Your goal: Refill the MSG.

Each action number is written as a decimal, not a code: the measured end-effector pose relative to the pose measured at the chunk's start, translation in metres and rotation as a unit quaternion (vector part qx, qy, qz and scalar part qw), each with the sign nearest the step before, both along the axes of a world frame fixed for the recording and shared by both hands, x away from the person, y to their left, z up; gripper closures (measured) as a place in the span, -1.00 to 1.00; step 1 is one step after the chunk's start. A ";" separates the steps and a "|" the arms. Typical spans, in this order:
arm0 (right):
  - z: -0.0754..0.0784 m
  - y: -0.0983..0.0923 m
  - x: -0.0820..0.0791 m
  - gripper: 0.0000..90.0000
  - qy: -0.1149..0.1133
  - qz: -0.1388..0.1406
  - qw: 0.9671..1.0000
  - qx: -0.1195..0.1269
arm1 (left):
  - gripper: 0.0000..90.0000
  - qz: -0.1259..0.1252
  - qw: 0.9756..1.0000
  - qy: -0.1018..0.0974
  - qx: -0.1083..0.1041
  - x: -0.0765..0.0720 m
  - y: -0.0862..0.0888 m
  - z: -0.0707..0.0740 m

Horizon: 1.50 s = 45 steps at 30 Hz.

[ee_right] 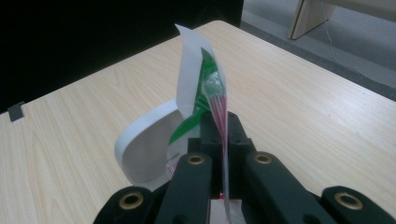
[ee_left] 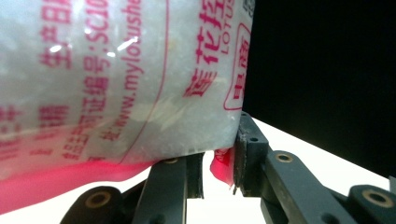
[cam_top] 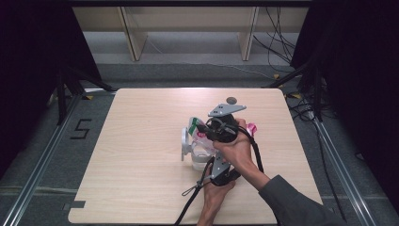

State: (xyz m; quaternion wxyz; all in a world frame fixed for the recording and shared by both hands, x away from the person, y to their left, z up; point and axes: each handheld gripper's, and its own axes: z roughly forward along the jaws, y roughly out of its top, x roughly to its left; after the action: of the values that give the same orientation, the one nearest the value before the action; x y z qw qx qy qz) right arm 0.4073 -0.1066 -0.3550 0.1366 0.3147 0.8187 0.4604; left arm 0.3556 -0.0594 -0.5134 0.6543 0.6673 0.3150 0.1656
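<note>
Plastic bag (ee_right: 205, 88) pinched, both tools (ee_right: 223, 135) clamped.

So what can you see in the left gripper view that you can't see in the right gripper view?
The left gripper view alone shows the bag's clear side, with white grains inside and pink writing. The right gripper view alone shows the white bowl, the green print and the bag's top edge standing up. In both, black fingers pinch part of that bag above the pale table.
</note>
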 end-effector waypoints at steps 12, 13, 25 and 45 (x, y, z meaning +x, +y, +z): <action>-0.002 0.002 0.003 1.00 -0.009 0.007 1.000 -0.010 | 0.68 0.002 1.000 0.000 0.004 -0.002 0.001 0.001; -0.002 0.002 0.002 1.00 -0.008 0.007 1.000 -0.014 | 0.68 -0.002 1.000 -0.006 -0.005 -0.001 0.000 -0.001; -0.002 0.002 0.004 1.00 -0.012 0.015 1.000 -0.011 | 0.68 -0.002 1.000 -0.004 0.002 -0.001 0.001 0.000; -0.002 0.004 0.003 1.00 -0.001 0.013 1.000 -0.021 | 0.68 -0.005 1.000 -0.012 -0.008 -0.002 0.000 0.002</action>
State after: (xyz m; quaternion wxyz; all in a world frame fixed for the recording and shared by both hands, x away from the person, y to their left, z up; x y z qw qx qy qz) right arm 0.4099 -0.1030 -0.3575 0.1377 0.3008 0.8323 0.4449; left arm 0.3537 -0.0591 -0.5118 0.6642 0.6615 0.3053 0.1672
